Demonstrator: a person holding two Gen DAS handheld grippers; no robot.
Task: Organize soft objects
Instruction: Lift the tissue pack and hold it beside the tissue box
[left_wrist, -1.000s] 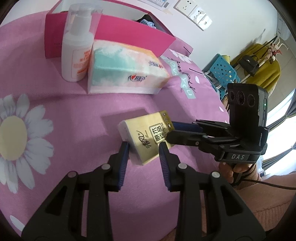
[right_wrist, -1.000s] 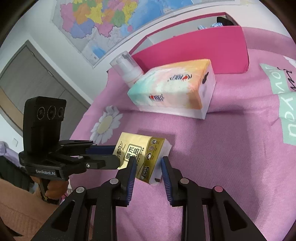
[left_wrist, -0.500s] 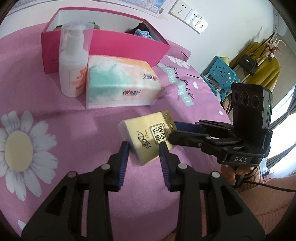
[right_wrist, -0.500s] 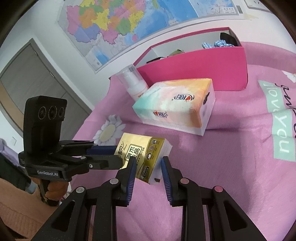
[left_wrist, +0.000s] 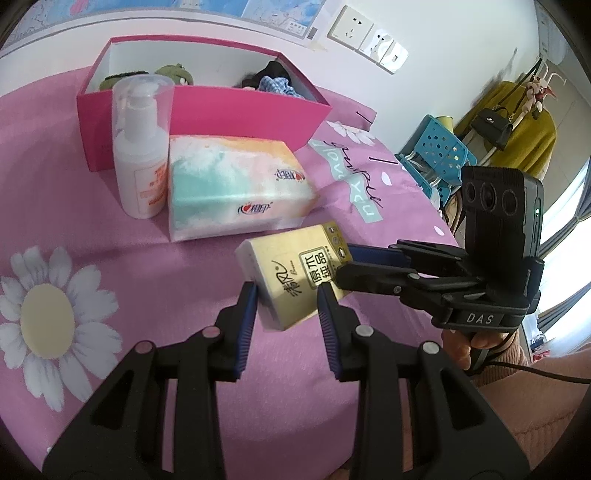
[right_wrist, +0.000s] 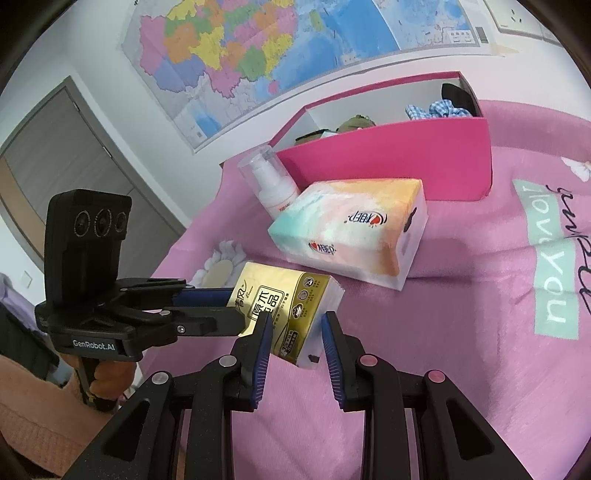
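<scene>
Small gold plastic-wrapped tissue pack (left_wrist: 295, 280) at frame centre in both wrist views, lifted clear of the pink flower-print bedspread (left_wrist: 122, 266), tilted, gripped at both ends.

Left gripper (left_wrist: 286, 295): fingers (left_wrist: 246, 314) narrowly apart, closed on the near end of the gold pack, blue pads pressing its sides. Same gripper in the right wrist view at left (right_wrist: 232, 308), clamped on the pack's left end.

Right gripper (right_wrist: 297, 326): fingers (right_wrist: 263, 343) narrowly apart, pinching the pack's lower end. In the left wrist view, entering from the right (left_wrist: 341, 264), tips on the pack's right end; hand (left_wrist: 465, 350) on its handle at lower right.

Behind the pack, upper centre: large pastel orange-and-teal soft tissue pack (left_wrist: 232, 192) lying flat on the bedspread, apart from the gold one. White pump bottle with clear cap (left_wrist: 142, 147) upright, just beside its left end. Open magenta cardboard box (left_wrist: 240, 114) behind both, close to the wall; inside, a green plush item (left_wrist: 173, 72) toward the left, blue checked cloth (left_wrist: 275, 83) and something dark toward the right.

Colourful wall map (right_wrist: 258, 48) across the top of the right wrist view.
</scene>
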